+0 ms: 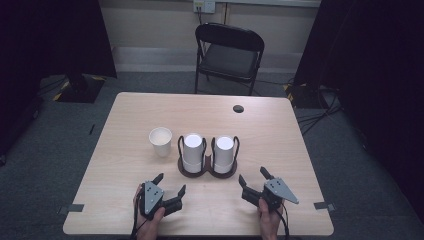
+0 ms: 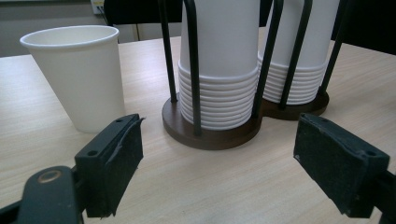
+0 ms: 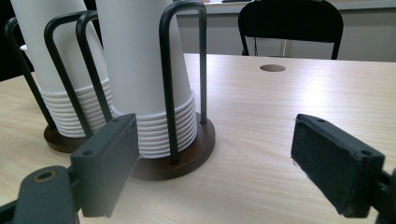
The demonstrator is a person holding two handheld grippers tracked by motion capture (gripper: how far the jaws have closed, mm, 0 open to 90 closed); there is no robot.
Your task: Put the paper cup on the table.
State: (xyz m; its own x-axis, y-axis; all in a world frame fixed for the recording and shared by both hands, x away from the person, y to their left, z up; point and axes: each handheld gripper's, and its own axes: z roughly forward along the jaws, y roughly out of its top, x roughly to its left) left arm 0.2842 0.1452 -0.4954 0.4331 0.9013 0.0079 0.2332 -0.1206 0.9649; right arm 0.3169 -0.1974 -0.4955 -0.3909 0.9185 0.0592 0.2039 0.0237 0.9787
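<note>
Both grippers sit low at the near edge of the table (image 1: pixel 280 120), each held in one of the person's hands. The left gripper (image 1: pixel 170 184) has its jaws spread wide apart with nothing between them, and in the left gripper view (image 2: pixel 219 154) the two black pads frame bare wood, pointing toward the cup holder (image 1: pixel 207 170). The right gripper (image 1: pixel 254 178) is the same deal: jaws wide apart, empty, and in the right gripper view (image 3: pixel 215 154) it's angled at the holder from the other side.

The cup holder is the handy landmark here. It's a dark double base with black wire loops, sitting around the middle of the table, and both grippers are near it on the person's side without touching it. It holds two stacks of white paper cups upside down: the left stack (image 1: pixel 192 150) and the right stack (image 1: pixel 224 152).

Just beside the holder on its left stands a single paper cup (image 1: pixel 161 141), upright, mouth up, apart from the base. Beyond the holder toward the far right there's a small dark round hole (image 1: pixel 238 108) in the tabletop. Past the table's far edge sits a black folding chair (image 1: pixel 227 55).
</note>
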